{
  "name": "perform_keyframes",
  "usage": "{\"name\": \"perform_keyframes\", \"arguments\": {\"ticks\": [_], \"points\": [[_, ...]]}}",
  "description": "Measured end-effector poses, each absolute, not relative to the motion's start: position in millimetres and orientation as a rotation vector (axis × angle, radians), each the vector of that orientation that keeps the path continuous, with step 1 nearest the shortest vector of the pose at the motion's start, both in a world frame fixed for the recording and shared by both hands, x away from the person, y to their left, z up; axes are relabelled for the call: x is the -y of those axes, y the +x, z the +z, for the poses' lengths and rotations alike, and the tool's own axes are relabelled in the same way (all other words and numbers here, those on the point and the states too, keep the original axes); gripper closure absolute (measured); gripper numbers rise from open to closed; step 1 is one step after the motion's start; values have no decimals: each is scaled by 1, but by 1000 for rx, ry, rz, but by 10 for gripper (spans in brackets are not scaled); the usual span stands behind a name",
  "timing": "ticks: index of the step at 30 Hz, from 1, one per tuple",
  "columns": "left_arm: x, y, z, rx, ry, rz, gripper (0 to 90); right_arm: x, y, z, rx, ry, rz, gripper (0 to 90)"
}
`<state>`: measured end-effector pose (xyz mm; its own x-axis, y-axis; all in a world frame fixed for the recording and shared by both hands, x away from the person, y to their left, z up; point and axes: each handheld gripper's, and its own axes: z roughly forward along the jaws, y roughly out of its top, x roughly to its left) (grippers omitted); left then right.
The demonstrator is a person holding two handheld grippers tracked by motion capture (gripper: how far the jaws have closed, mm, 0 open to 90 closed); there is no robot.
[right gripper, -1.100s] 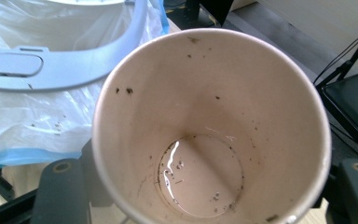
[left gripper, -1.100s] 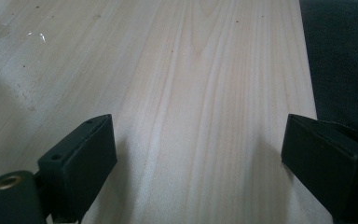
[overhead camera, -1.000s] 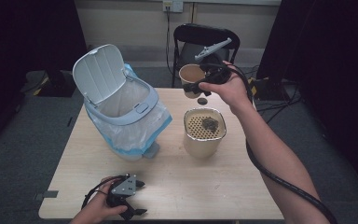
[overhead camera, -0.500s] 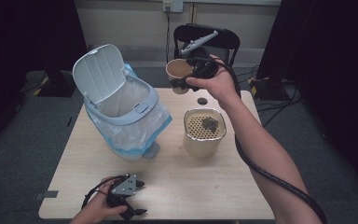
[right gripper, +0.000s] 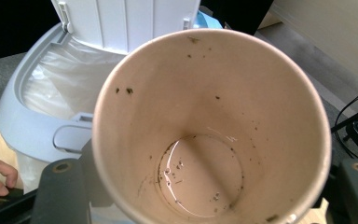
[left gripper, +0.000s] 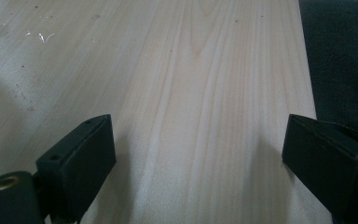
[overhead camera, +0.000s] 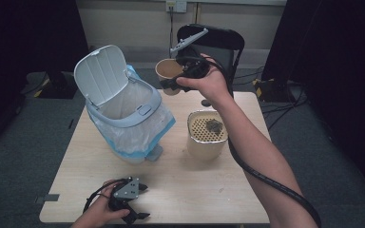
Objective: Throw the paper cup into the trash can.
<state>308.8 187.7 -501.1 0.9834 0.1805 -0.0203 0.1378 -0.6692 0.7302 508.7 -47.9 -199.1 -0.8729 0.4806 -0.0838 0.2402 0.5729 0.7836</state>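
Right claw (overhead camera: 171, 84): we find it clamped on the paper cup (overhead camera: 167, 70).
Left claw (overhead camera: 140, 202): wide, idle.
Advice: we centre the cup over the bin (overhead camera: 140, 111) beside the claw before tipping.

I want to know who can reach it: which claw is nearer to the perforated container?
Right. The right claw holds a paper cup just beyond the perforated container; the left claw rests at the table's near edge.

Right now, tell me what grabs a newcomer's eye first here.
A paper cup held in the air by the right gripper, beside the open white bin with its lid up. In the right gripper view its wet inside shows dark flecks. Right of the bin stands a perforated-top container.
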Motion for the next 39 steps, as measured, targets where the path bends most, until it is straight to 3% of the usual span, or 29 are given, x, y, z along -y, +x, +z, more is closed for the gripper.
{"name": "perform_keyframes", "arguments": {"ticks": [39], "points": [[-188,309,-501,-221,2308,71,90,-34,492,-205,-2613,431,1249,281]]}}
